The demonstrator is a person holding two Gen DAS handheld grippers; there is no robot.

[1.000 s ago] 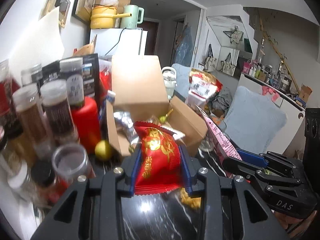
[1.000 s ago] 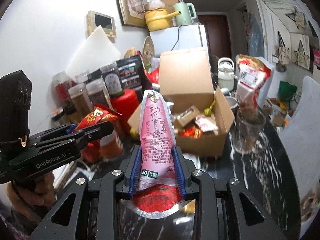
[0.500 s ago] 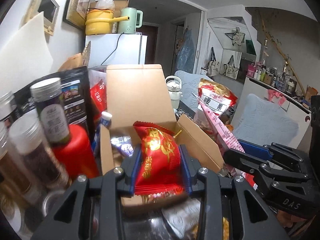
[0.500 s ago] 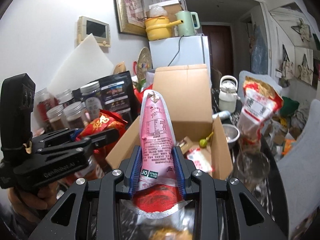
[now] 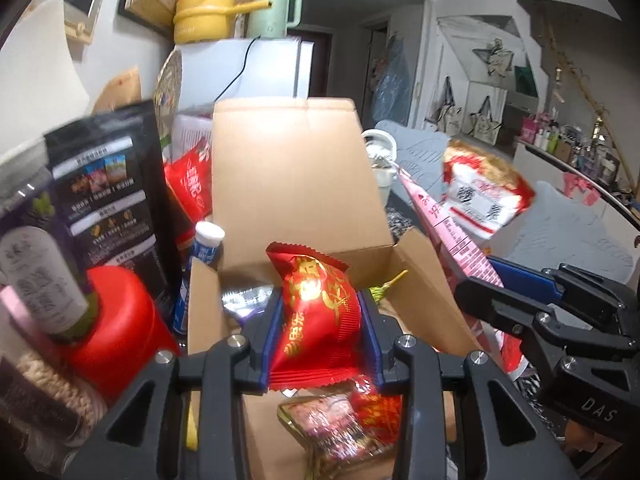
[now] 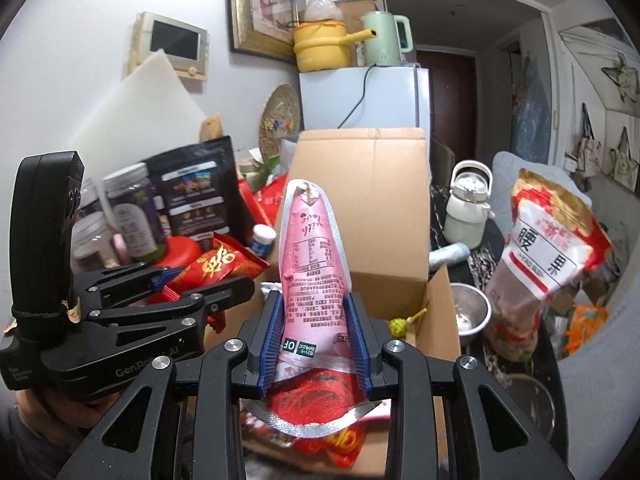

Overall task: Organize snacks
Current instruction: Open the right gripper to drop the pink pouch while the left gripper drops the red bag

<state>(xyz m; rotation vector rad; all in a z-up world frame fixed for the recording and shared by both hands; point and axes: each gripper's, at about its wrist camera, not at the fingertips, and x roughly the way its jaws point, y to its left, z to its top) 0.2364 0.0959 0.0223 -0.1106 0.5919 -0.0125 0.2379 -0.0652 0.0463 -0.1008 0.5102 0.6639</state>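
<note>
Dim indoor light, glare on the red packet (image 5: 316,300), blurred left edge, fisheye-bent borders.

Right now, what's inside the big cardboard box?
In the cardboard box I can see a shiny silver wrapper, a green-and-yellow lollipop-like sweet and red snack packets. The grippers and their held packets cover the rest.

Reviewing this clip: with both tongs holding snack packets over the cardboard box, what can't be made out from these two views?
- Cardboard box floor: hidden in both views by the tongs' frames and packets.
- Red packet lower edge: left wrist view, covered by the left tongs.
- Pink packet small print: right wrist view, too small to read.
- Jars: left wrist view, blurred, cut by the edge.
</note>
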